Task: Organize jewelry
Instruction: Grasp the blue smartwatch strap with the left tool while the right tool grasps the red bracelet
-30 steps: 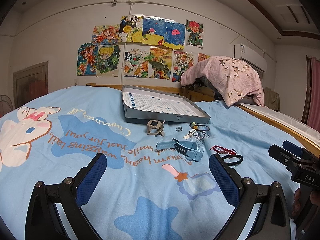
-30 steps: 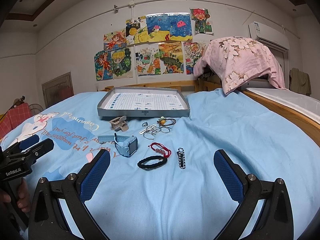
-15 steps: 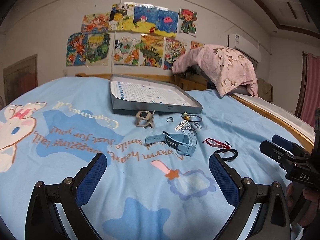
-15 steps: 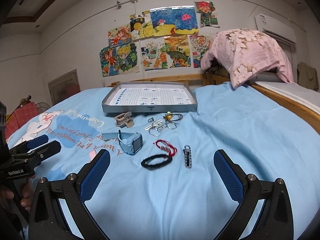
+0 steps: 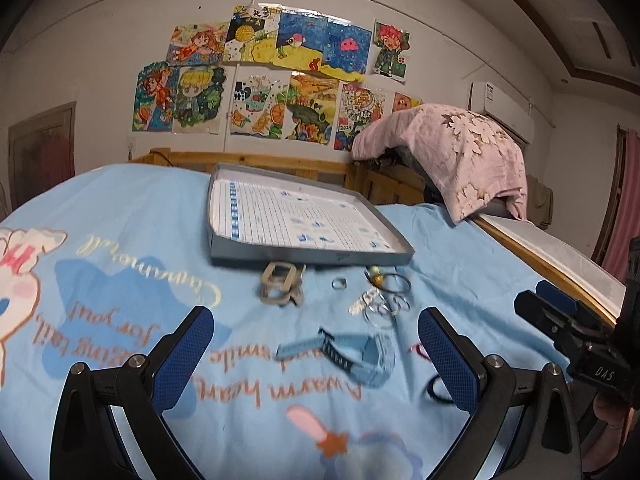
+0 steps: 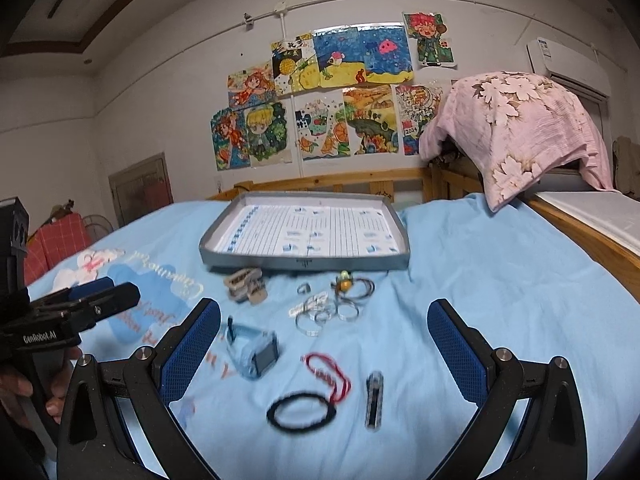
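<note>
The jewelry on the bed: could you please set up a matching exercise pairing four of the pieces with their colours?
Things:
1. watch
2. hair tie
3. cord bracelet
4. small ring

Colours:
a. black
b. silver
c. light blue
d. red

Pairs: 1-c, 2-a, 3-d, 4-b
</note>
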`<state>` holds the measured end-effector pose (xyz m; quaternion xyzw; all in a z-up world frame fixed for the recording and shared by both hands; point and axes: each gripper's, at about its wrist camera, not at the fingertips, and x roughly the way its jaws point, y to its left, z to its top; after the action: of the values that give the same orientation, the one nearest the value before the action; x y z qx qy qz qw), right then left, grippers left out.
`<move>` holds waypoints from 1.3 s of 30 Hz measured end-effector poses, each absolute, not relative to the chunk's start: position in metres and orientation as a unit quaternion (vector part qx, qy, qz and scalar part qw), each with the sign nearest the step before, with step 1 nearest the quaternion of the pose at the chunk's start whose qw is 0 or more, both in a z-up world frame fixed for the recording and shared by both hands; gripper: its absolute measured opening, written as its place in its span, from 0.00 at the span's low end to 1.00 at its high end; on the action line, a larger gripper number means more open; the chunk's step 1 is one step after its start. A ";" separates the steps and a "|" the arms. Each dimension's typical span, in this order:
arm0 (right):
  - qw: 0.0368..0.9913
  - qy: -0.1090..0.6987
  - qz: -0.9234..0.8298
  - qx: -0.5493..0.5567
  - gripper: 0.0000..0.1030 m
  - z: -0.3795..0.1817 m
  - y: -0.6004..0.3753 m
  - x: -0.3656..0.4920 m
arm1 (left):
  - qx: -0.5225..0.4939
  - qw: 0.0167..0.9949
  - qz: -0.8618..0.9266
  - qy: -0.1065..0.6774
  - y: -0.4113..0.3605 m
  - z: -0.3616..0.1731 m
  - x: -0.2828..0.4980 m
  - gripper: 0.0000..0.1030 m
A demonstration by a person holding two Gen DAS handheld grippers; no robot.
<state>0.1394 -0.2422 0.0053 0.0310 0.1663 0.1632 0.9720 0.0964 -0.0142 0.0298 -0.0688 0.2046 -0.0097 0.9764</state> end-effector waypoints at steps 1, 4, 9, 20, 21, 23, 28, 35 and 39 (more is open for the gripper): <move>0.972 0.167 0.165 0.034 0.99 0.007 -0.243 0.146 | -0.068 0.976 -0.008 0.205 -0.015 0.031 0.101 1.00; 0.971 0.171 0.166 0.038 0.99 0.011 -0.243 0.163 | -0.075 0.975 -0.003 0.211 -0.013 0.032 0.115 1.00; 0.964 0.198 0.177 0.034 0.99 0.006 -0.246 0.192 | -0.106 0.961 -0.015 0.254 -0.005 0.020 0.142 1.00; 0.927 0.297 0.231 -0.001 0.50 -0.042 -0.237 0.220 | -0.128 0.926 -0.092 0.344 -0.018 -0.026 0.170 0.51; 0.923 0.305 0.234 -0.004 0.46 -0.046 -0.236 0.220 | -0.128 0.923 -0.098 0.350 -0.020 -0.027 0.173 0.45; 0.918 0.317 0.240 -0.009 0.39 -0.052 -0.235 0.221 | -0.130 0.916 -0.110 0.362 -0.023 -0.032 0.177 0.38; 0.907 0.338 0.252 -0.017 0.31 -0.061 -0.233 0.222 | -0.140 0.900 -0.114 0.397 -0.025 -0.046 0.189 0.26; 0.894 0.371 0.249 -0.029 0.24 -0.074 -0.228 0.229 | -0.177 0.887 -0.111 0.412 -0.017 -0.058 0.196 0.18; 0.890 0.379 0.253 -0.032 0.17 -0.077 -0.226 0.231 | -0.190 0.884 -0.111 0.412 -0.011 -0.060 0.197 0.10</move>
<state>0.2308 -0.2262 -0.0770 -0.0316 0.3792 0.2526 0.8896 0.1973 -0.0113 -0.0596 -0.1903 0.4120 -0.1114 0.8841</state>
